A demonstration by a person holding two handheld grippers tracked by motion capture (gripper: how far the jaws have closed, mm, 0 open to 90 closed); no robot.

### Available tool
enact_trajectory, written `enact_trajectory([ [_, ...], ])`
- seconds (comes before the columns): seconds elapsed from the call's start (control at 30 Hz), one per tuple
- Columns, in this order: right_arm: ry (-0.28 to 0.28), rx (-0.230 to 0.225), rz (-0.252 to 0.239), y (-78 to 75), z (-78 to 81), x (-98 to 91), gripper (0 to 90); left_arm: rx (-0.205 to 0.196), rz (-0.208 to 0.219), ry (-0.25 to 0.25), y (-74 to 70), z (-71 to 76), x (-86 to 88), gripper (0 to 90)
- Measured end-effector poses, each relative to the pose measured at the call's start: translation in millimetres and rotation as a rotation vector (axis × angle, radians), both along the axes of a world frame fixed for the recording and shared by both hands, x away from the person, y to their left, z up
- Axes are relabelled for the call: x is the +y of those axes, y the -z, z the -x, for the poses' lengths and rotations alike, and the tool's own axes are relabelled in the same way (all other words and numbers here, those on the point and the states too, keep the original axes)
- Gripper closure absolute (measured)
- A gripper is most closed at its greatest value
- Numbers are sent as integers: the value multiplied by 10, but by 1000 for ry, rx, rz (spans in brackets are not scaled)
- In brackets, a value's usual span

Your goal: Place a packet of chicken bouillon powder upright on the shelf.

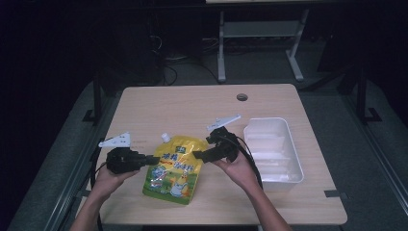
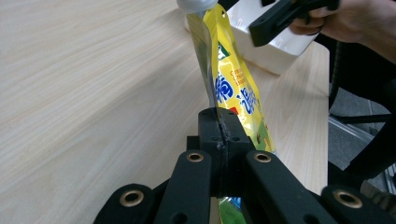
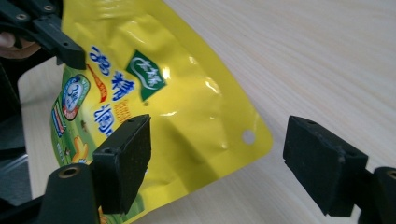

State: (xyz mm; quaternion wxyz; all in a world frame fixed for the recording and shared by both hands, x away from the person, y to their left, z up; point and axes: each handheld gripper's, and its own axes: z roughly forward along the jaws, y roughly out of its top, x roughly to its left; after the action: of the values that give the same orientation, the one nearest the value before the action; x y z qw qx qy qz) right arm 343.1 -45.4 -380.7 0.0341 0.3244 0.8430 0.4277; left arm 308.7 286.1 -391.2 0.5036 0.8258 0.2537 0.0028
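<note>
A yellow printed pouch (image 1: 174, 168) with a white screw cap (image 1: 165, 137) lies in the middle of the wooden table (image 1: 192, 106). My left gripper (image 1: 153, 159) is shut on the pouch's left edge. In the left gripper view the jaws (image 2: 219, 126) pinch the pouch's thin seam (image 2: 233, 88), which rises edge-on toward the cap (image 2: 196, 4). My right gripper (image 1: 199, 156) stands open at the pouch's upper right corner. In the right gripper view that corner of the pouch (image 3: 177, 93), with its punched hole, sits between the wide-apart pads (image 3: 219, 158) without touching them.
A white rectangular tray (image 1: 293, 159) stands on the right side of the table, just beyond my right hand. A round cable hole (image 1: 242, 97) is at the table's far edge. Bare tabletop lies behind and left of the pouch.
</note>
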Motion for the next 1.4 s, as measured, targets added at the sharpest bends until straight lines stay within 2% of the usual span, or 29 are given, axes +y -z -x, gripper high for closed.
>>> enact_trajectory([
  [0.1, -27, 51, -16, 54, -41, 15, 295, -14, 7, 13, -20, 30, 1, 900],
  [0.13, -51, 92, -45, 87, -63, 23, 381, -19, 11, 16, -25, 39, 2, 900],
  [0.17, -65, 104, -63, 95, -69, 22, 419, -20, 10, 15, -26, 43, 2, 900],
  [0.2, -65, 104, -63, 95, -69, 22, 419, -22, 9, 13, -26, 48, 5, 900],
  [0.3, -103, 143, -122, 103, -80, 27, 547, -21, 14, 6, -18, 49, 24, 900],
  [0.33, -105, 134, -122, 100, -76, 26, 601, -19, 14, 1, -15, 46, 33, 900],
  [0.37, -105, 134, -122, 100, -76, 26, 601, -17, 15, -6, -7, 40, 41, 900],
  [0.43, -112, 125, -127, 83, -61, 22, 682, -10, 13, -12, 9, 28, 64, 900],
  [0.5, -131, 118, -146, 51, -38, 10, 781, -1, 13, -20, 27, 21, 83, 900],
  [0.57, -145, 113, -161, 17, -15, 10, 833, 0, 9, -23, 30, 16, 95, 900],
  [0.6, -153, 99, -166, -31, 11, 17, 891, 1, 19, -23, 23, 17, 109, 900],
  [0.67, -158, 85, -167, -62, 27, 22, 892, 0, 22, -22, 18, 19, 112, 900],
  [0.77, -175, 37, -136, -183, 69, 53, 894, 0, 23, -19, 13, 26, 129, 899],
  [0.8, -188, 7, -110, -263, 98, 80, 894, 1, 21, -13, 15, 31, 131, 896],
  [0.83, -188, 7, -110, -263, 98, 80, 894, 1, 21, -13, 15, 31, 131, 893],
  [0.87, -202, -25, -79, -333, 137, 109, 894, 2, 14, -12, 16, 38, 128, 883],
  [0.93, -210, -41, -62, -361, 154, 123, 894, 9, -5, -8, 28, 42, 116, 863],
  [1.0, -236, -82, -18, -427, 216, 174, 894, 14, -28, -9, 47, 50, 99, 791],
  [1.03, -236, -82, -18, -427, 216, 174, 894, 21, -32, -6, 62, 54, 91, 791],
  [1.1, -256, -128, 14, -466, 280, 225, 894, 28, -36, 2, 85, 57, 91, 782],
  [1.23, -271, -154, 35, -498, 317, 251, 894, 34, -31, 19, 89, 66, 91, 822],
  [1.4, -274, -178, 34, -571, 338, 264, 893, 15, -59, 40, 38, 78, 59, 846],
])
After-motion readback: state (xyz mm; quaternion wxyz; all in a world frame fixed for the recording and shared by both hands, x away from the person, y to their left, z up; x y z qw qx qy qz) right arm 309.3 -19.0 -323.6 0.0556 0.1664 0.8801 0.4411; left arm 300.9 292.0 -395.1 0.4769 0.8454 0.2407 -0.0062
